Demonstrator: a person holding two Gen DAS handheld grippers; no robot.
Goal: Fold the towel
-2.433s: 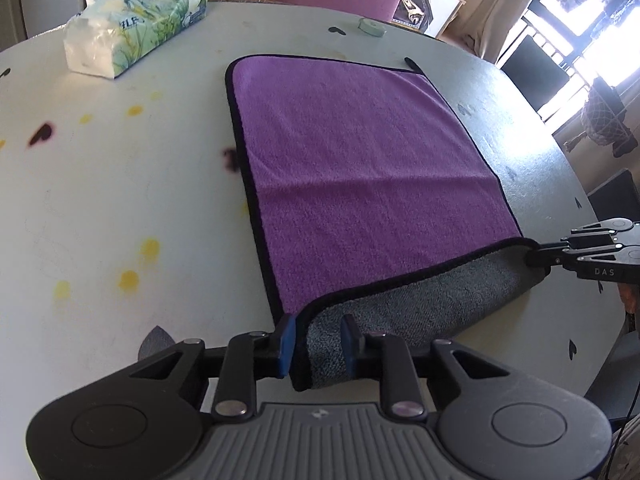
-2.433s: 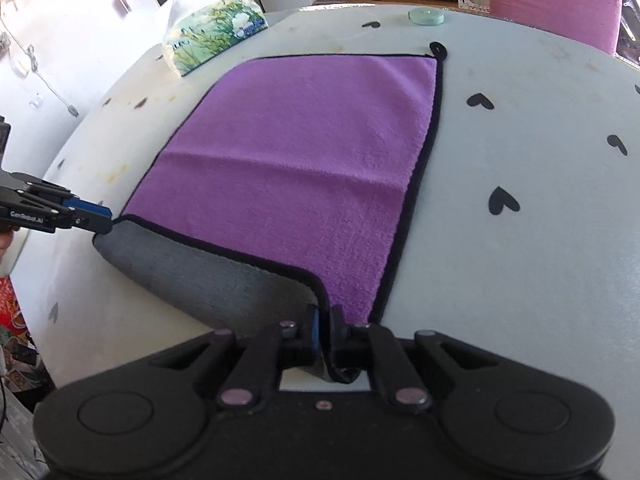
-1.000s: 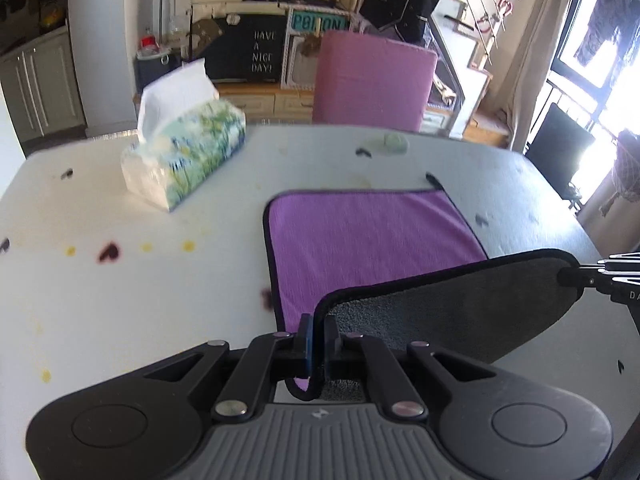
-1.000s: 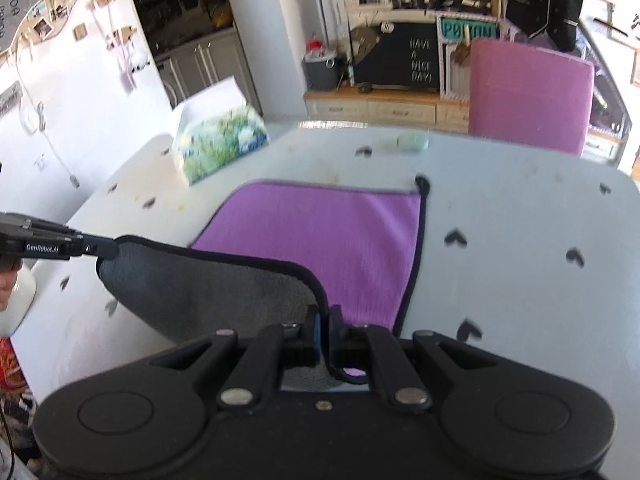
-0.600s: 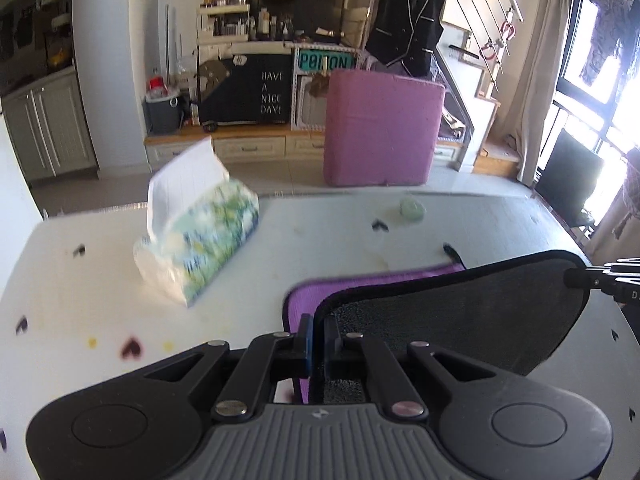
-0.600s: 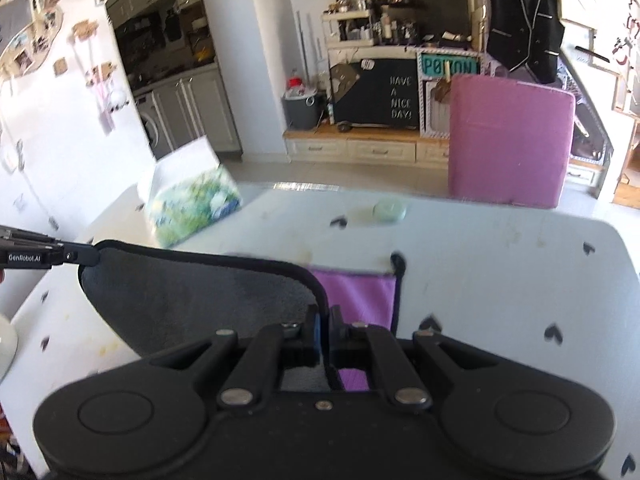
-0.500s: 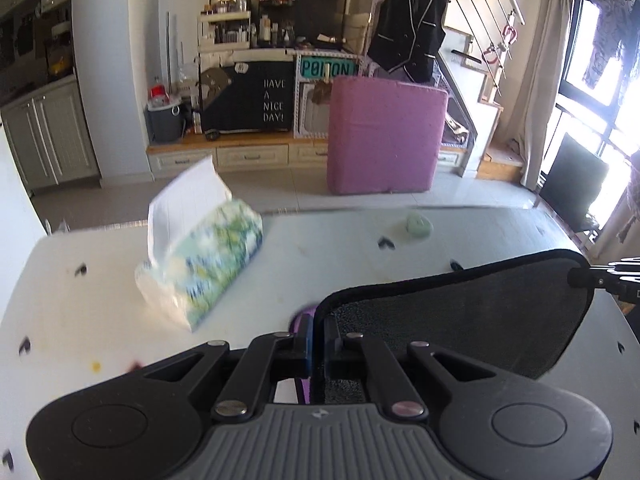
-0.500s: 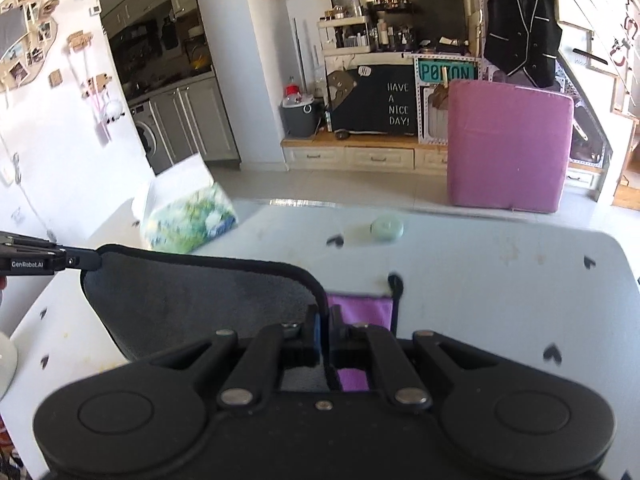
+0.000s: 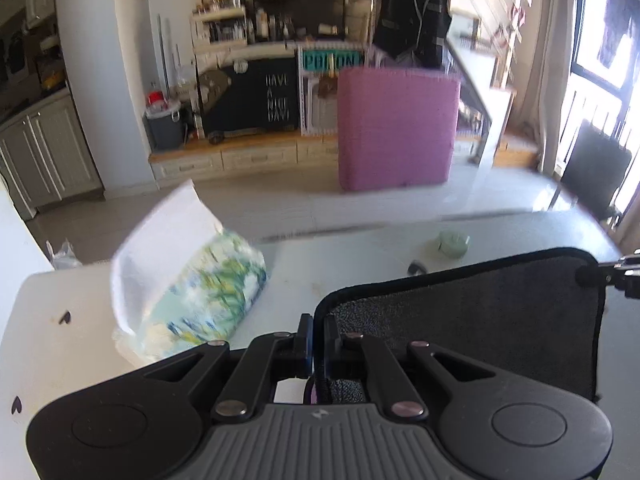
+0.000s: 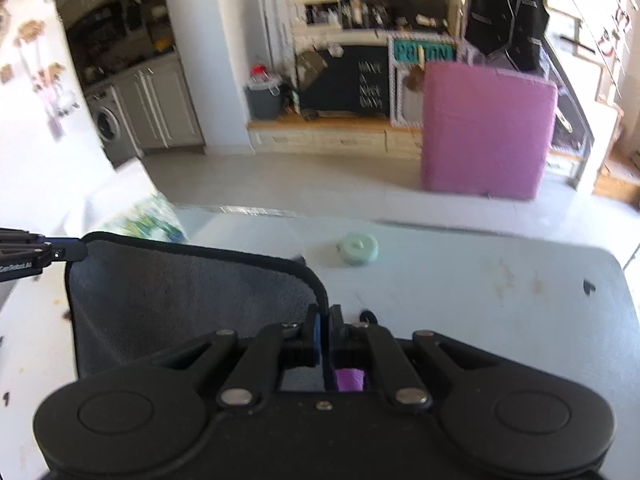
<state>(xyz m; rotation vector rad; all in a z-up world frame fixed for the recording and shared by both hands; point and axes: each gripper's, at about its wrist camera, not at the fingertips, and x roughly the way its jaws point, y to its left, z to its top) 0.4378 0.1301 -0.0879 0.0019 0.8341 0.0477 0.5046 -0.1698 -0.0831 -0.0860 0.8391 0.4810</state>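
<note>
The towel (image 9: 472, 316) is purple on one side and grey on the other, with a black hem. Its near edge is lifted above the white table, grey side facing the cameras (image 10: 180, 296). My left gripper (image 9: 319, 324) is shut on the towel's left corner. My right gripper (image 10: 323, 318) is shut on the right corner. Each gripper's tip shows in the other view, the right one (image 9: 624, 274) and the left one (image 10: 40, 254). A sliver of the purple side (image 10: 350, 379) shows between the right fingers. The rest of the towel is hidden.
A floral tissue pack (image 9: 196, 296) sits on the white table (image 10: 480, 300) at the left, also in the right view (image 10: 146, 216). A small pale green round object (image 10: 358, 249) lies near the far edge. A pink block (image 9: 396, 128) stands on the floor beyond.
Both grippers have carried the towel's near edge up and toward the far side of the table. The purple face is now almost fully hidden behind the raised grey side.
</note>
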